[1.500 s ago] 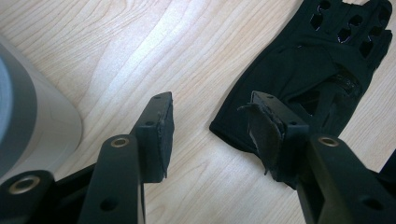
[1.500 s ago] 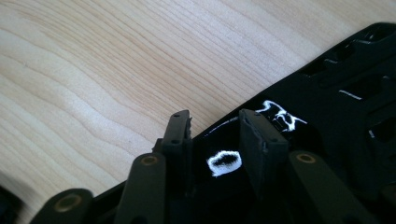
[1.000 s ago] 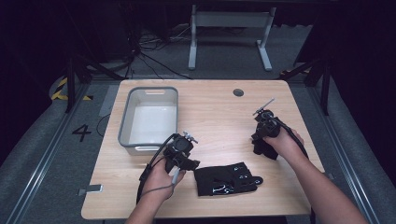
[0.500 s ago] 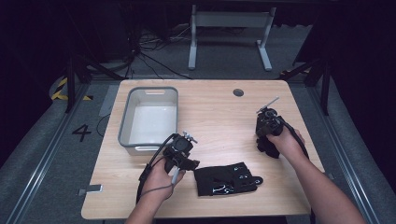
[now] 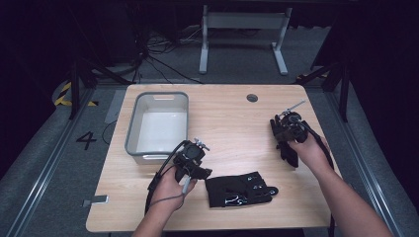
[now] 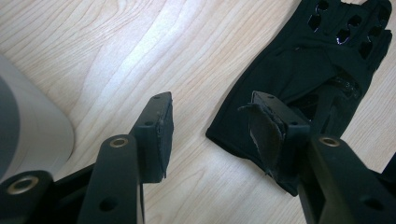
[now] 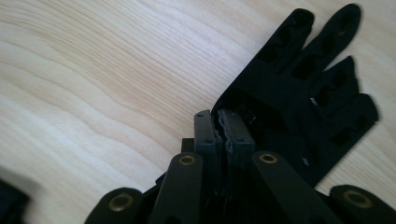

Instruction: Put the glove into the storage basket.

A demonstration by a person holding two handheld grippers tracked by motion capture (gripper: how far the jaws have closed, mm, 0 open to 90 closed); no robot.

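Left gripper view shows the left gripper [image 6: 210, 112] with its jaws wide apart, low over the table [image 5: 227, 113], one jaw over bare wood and the other above the cuff of the near glove [image 6: 289, 65]. The pad [image 6: 261, 135] on that jaw is torn and curling off. Closing now would likely catch just the cuff's edge, and the loose pad could let the cloth slip free. To the left, the grey tub [image 5: 131, 133] sits close, so a wide swing might knock it. At the right of the table, the right gripper [image 7: 217, 123] is clamped on the cuff rim of a second glove [image 7: 303, 93]; so thin a bite may pull loose when lifted
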